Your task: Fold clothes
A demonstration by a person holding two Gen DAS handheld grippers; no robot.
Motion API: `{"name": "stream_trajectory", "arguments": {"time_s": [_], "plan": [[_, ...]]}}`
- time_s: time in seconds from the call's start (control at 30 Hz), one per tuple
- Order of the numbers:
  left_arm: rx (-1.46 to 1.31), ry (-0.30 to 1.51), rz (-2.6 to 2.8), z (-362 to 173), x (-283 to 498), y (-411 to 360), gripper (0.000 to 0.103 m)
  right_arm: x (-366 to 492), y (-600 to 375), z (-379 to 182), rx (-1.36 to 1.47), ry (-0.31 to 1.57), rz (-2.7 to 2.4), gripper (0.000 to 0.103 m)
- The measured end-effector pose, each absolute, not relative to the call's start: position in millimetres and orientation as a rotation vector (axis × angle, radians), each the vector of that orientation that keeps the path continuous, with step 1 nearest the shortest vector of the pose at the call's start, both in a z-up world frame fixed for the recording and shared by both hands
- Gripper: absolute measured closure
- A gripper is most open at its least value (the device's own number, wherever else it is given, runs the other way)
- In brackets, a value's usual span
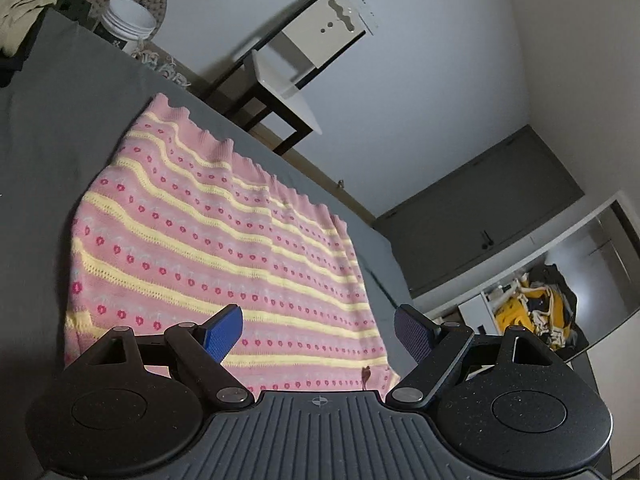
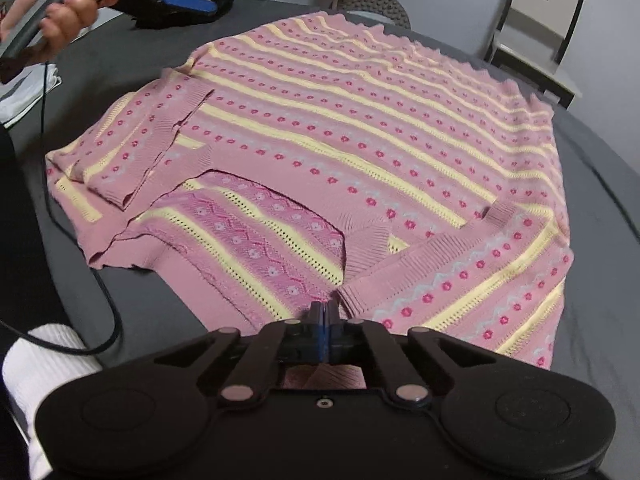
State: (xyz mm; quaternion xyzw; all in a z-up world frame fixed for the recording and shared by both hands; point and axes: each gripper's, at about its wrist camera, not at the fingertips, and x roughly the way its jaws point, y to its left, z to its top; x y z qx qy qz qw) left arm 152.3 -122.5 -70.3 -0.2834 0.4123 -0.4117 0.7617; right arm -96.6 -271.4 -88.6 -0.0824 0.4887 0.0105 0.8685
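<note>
A pink knitted sweater (image 2: pixel 360 128) with yellow stripes and red flowers lies flat on the dark grey surface (image 2: pixel 600 184). Both sleeves are folded in over it, one at the left (image 2: pixel 132 148) and one at the near right (image 2: pixel 460 276). My right gripper (image 2: pixel 325 320) is shut on the sweater's near edge by the neckline, and pink knit shows under its pads. My left gripper (image 1: pixel 320 320) hovers open over the sweater (image 1: pixel 224 232) at its side, nothing between its fingers. In the right wrist view a hand (image 2: pixel 60 12) holds it at the far left, above the surface.
A white chair (image 1: pixel 316 32) stands past the far edge beside a white bucket (image 1: pixel 128 18). Other clothes lie at the far corner (image 1: pixel 24 12). An open closet with clothes (image 1: pixel 532 308) is at the right. A black cable (image 2: pixel 100 280) and a white sleeve (image 2: pixel 40 360) are near left.
</note>
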Motion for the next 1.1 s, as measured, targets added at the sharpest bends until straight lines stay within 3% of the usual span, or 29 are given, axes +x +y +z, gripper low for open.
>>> {"name": "stream_trajectory", "arguments": {"time_s": [0.07,0.1,0.13,0.37,0.43,0.47,1.1], "plan": [[-0.601,0.898,-0.918,-71,151,-129,0.02,-97,-266,-88,-0.254,1.008,-0.006,0.091],[-0.593,0.899,-0.927,-71,149,-133,0.02,-96,-263,-88,-0.289,1.0,-0.015,0.076],[-0.585,0.903,-0.934,-71,148,-136,0.02,-95,-261,-89,-0.315,0.994,-0.019,0.072],[-0.544,0.926,-0.95,-75,144,-146,0.02,-80,-262,-102,-0.312,1.009,-0.035,0.077],[-0.546,0.933,-0.949,-77,145,-147,0.02,-80,-266,-104,-0.269,1.005,-0.034,0.095],[-0.546,0.935,-0.948,-78,146,-147,0.02,-80,-269,-104,-0.242,1.006,-0.031,0.097],[-0.538,0.962,-0.943,-85,147,-152,0.02,-101,-272,-86,-0.174,1.025,0.057,0.1]]}}
